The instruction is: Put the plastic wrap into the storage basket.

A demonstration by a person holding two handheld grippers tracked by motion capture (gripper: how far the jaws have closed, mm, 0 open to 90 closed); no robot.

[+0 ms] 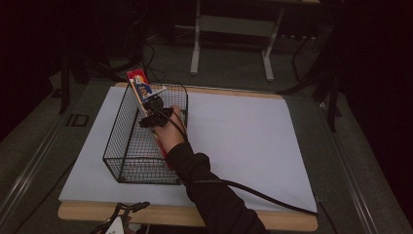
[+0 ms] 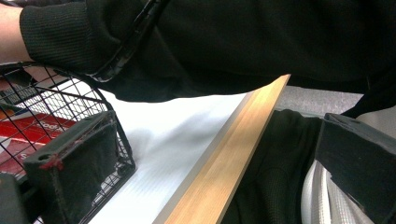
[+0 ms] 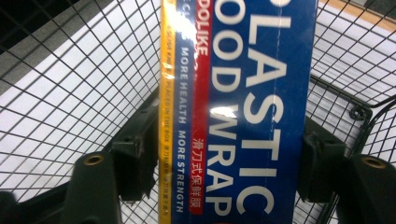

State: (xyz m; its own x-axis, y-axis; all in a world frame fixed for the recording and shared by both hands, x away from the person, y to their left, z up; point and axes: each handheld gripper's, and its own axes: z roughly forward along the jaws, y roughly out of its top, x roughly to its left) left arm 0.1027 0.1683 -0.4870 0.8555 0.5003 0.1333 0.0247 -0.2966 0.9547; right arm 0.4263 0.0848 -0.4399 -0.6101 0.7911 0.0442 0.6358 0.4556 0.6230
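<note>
Wooden near edge of the desk (image 1: 160,215): my left gripper (image 1: 127,213) rests there, jaws wide apart, holding nothing. Farther in, my right gripper (image 3: 224,172) reaches into the black wire basket (image 1: 125,141) at the left edge; the plastic wrap box (image 3: 243,102) sits between its jaws, whether gripped I cannot tell.

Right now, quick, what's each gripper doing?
Left gripper: open, holding nothing, at the table's near edge.
Right gripper: around the plastic wrap box in the wire basket; whether it grips cannot be told.
</note>
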